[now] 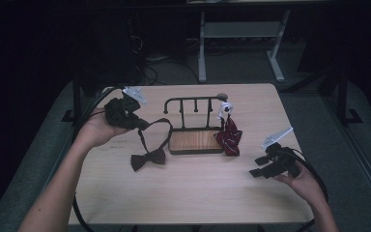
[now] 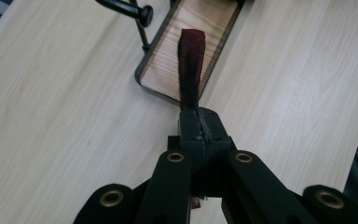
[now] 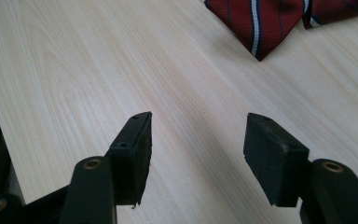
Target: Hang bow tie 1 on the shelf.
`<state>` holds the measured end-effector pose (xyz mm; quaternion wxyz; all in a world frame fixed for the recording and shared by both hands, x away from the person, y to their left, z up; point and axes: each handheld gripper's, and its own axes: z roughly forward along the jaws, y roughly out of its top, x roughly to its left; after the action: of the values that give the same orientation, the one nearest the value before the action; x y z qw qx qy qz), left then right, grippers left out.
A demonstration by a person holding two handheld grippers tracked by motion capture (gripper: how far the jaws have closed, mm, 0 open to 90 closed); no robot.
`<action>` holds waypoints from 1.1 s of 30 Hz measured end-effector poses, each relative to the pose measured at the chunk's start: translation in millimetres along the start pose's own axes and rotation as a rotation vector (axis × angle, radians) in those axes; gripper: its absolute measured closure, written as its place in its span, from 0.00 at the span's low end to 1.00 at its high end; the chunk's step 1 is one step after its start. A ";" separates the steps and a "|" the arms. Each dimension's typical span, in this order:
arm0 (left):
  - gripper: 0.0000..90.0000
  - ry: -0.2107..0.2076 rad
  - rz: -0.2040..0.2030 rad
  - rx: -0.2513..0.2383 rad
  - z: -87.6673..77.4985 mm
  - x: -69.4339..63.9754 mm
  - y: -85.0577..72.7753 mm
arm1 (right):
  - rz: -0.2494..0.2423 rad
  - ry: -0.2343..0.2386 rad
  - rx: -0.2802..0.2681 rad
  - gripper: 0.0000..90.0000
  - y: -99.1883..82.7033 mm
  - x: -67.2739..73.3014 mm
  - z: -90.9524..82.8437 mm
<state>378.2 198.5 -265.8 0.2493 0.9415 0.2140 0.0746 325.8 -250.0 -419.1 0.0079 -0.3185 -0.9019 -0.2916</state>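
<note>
My left hand-held gripper (image 1: 142, 124) pinches the bow tie's strap (image 2: 189, 65) left of centre; my right hand-held gripper (image 3: 198, 154) gapes empty, lower right, over the pale wooden bench (image 1: 198, 193); dark room behind.

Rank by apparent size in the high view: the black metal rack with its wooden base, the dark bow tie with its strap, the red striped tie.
1. Black metal rack with wooden base
2. Dark bow tie with strap
3. Red striped tie, bunched up, so close to the bow tie.

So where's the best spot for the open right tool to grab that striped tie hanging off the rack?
Probably the lower folded end of the striped tie, where it drapes onto the table beside the rack. Bring the right tool in from its own side, low, with the jaws astride the cloth's thin edge.
</note>
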 end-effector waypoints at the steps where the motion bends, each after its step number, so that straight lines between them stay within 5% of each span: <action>1: 1.00 0.001 0.012 0.006 -1.0 1.2 1.5 | 0.000 0.000 0.000 0.46 -0.2 0.1 0.0; 33: 1.00 0.023 -0.005 -0.002 -6.9 13.2 22.9 | 0.003 0.000 -0.009 0.46 -1.4 0.2 -4.0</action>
<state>396.7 189.4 -247.9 0.2480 0.9399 0.2190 0.0849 324.1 -252.8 -416.4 0.0068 -0.3199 -0.9002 -0.2955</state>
